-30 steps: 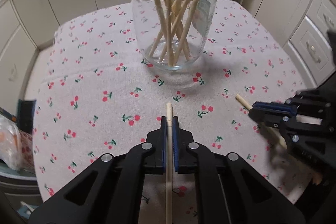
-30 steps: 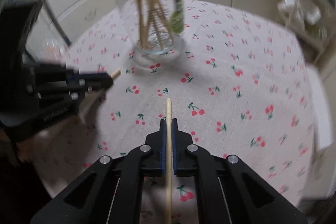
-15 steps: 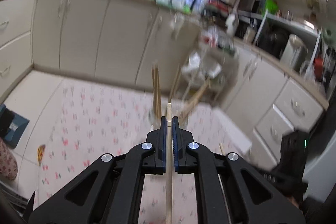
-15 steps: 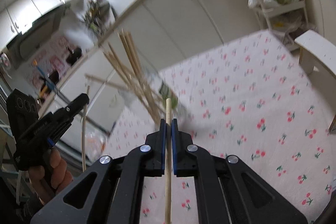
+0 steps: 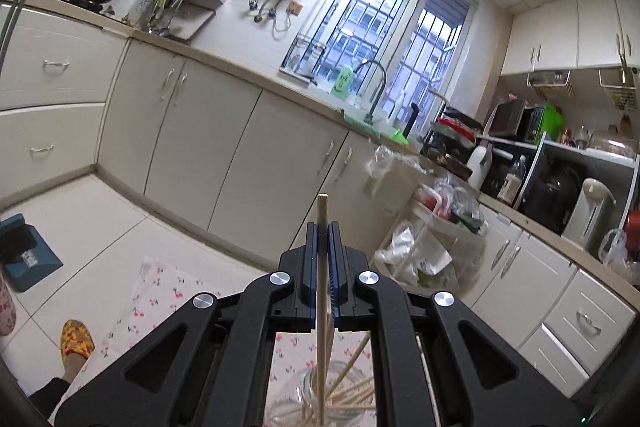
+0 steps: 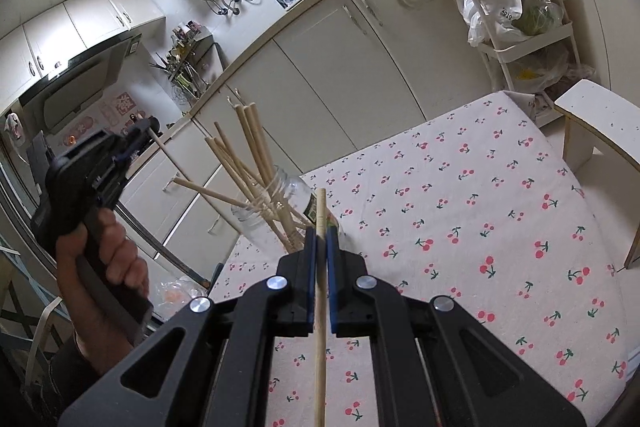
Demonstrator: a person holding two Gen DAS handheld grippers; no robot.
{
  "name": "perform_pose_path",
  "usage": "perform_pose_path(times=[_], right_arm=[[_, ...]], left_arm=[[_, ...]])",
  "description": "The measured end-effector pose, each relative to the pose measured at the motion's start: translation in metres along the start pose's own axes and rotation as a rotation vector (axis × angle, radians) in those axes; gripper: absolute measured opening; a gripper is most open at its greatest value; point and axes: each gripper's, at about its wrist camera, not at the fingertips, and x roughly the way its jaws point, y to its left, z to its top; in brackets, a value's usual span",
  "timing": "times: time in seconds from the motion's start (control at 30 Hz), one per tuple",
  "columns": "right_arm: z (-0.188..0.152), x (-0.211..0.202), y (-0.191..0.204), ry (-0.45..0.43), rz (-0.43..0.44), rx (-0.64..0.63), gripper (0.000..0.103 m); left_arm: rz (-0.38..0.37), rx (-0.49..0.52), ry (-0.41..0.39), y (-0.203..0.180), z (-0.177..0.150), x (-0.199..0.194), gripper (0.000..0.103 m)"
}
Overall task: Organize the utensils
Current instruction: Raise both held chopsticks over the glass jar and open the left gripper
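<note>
Nearest the right wrist camera, my right gripper (image 6: 319, 247) pinches a wooden chopstick (image 6: 320, 307) between its blue pads (image 6: 309, 267); the stick runs lengthwise through the jaws, its blunt end just proud of the tips, so that tilting the wrist can aim it. My left gripper (image 5: 322, 247) is pressed together the same way on a second chopstick (image 5: 321, 303), whose lower part hangs down towards the glass jar (image 5: 320, 403) seen directly beneath it in the left wrist view. I judge this hold to be upright over the jar's mouth so that the stick can drop in among the others; whether its tip is already inside the rim I cannot tell.

Beyond the right gripper, the jar (image 6: 280, 203) stands on the cherry-print tablecloth (image 6: 480, 227) with a bundle of chopsticks (image 6: 248, 155) fanned out of it, leaning against the rim. To its left, a hand (image 6: 104, 259) grips the handle of the left gripper, raised above the jar.

Farther off lie the cabinets (image 5: 200, 147), the counter with its faucet (image 5: 374, 83), and the barred window (image 5: 380, 27).
</note>
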Motion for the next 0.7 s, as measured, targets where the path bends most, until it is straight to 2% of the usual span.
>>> perform_pose_path(times=[0.27,0.7], right_arm=[[-0.002,0.001,-0.003,0.005,0.010,0.025,0.006],[-0.003,0.001,-0.005,-0.002,0.006,0.025,0.006]], left_arm=[[-0.046,0.014,-0.012,-0.001,0.008,-0.013,0.005],[-0.046,0.027,-0.060,-0.009,0.021,-0.020,0.005]])
